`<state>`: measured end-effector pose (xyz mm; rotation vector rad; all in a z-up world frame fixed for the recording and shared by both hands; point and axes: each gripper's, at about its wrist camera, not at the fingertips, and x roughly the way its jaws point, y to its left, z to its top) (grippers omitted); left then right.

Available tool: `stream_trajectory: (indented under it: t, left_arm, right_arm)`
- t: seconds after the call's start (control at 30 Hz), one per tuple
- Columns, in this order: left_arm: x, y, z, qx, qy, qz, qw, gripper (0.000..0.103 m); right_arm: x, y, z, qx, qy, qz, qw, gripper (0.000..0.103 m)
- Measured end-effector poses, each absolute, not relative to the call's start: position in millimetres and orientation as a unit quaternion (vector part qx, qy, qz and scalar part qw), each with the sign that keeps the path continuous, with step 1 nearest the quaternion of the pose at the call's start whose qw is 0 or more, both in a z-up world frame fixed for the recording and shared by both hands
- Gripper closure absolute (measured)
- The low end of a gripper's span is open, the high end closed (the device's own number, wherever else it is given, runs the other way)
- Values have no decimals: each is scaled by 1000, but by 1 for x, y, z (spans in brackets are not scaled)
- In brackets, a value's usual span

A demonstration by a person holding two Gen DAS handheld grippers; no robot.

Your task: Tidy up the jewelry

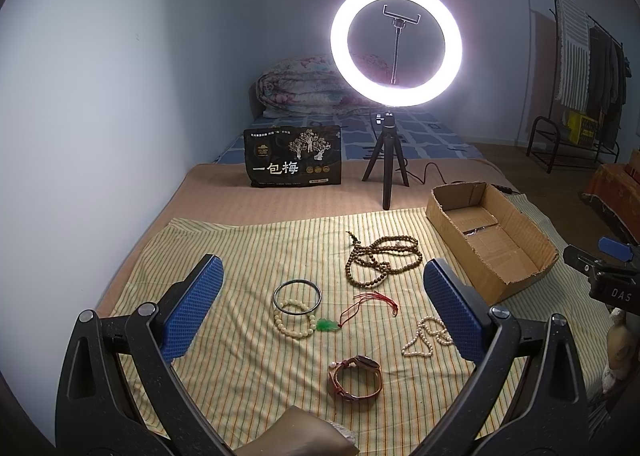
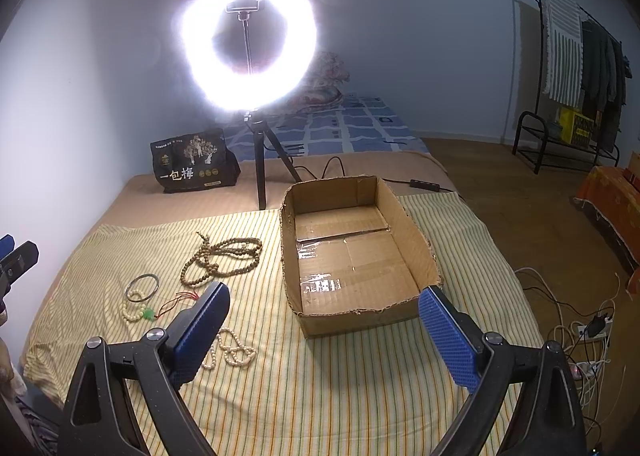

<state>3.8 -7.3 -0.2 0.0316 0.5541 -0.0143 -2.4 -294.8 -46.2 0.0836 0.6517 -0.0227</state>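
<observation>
Only the left wrist view shows the brown leather-strap watch (image 1: 356, 378), coiled low in the middle of the frame on the yellow striped cloth (image 1: 240, 368). Only the right wrist view looks down into the open cardboard box (image 2: 416, 240), with glossy tape strips across its bare floor and ragged torn rims. Both views show the long string of brown wooden beads (image 1: 380, 260) heaped in loops, the thin dark metal bangle (image 1: 297, 296) overlapping the pale bead bracelet (image 1: 294, 320), the green pendant on red cord (image 1: 329, 325) and the white pearl strand (image 2: 234, 350). The left gripper (image 1: 323, 306) and right gripper (image 2: 324, 330) both stand wide, textured blue pads holding nothing
</observation>
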Motion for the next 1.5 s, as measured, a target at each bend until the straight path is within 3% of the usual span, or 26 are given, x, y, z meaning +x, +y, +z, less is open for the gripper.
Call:
stream_trajectory:
  t: [1.5]
  left_arm:
    - [6, 5, -9, 22, 289, 0, 957, 1]
  right_arm:
    - [-4, -282, -53, 23, 328, 10, 944, 6]
